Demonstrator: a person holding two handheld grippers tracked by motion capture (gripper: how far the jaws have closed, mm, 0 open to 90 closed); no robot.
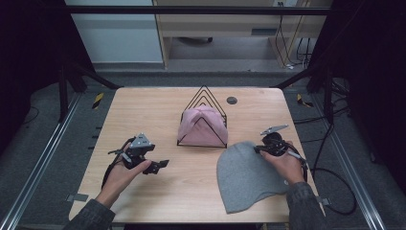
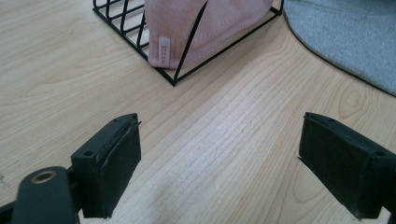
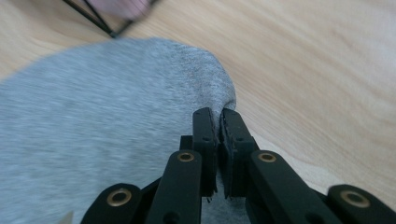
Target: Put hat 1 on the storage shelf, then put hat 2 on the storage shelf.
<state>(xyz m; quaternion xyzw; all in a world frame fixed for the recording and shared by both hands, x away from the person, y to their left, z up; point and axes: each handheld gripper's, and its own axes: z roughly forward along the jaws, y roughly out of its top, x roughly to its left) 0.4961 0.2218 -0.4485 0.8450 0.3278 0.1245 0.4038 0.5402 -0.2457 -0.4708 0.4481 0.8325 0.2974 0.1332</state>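
Right gripper (image 3: pixel 218 122) is pinched on the grey beanie's (image 1: pixel 244 175) edge; left gripper (image 2: pixel 219 158) gapes, empty. I'd lift slowly, clearing the wire rack (image 1: pixel 203 98).

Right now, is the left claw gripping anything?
No: in the left gripper view the left claw stands wide open over bare table.

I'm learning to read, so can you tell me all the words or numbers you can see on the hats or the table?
Small tag on the pink beanie in the black wire rack: it carries printed letters, too small and blurred to read.
Grey beanie, wooden table and both grippers: no words or numbers visible.
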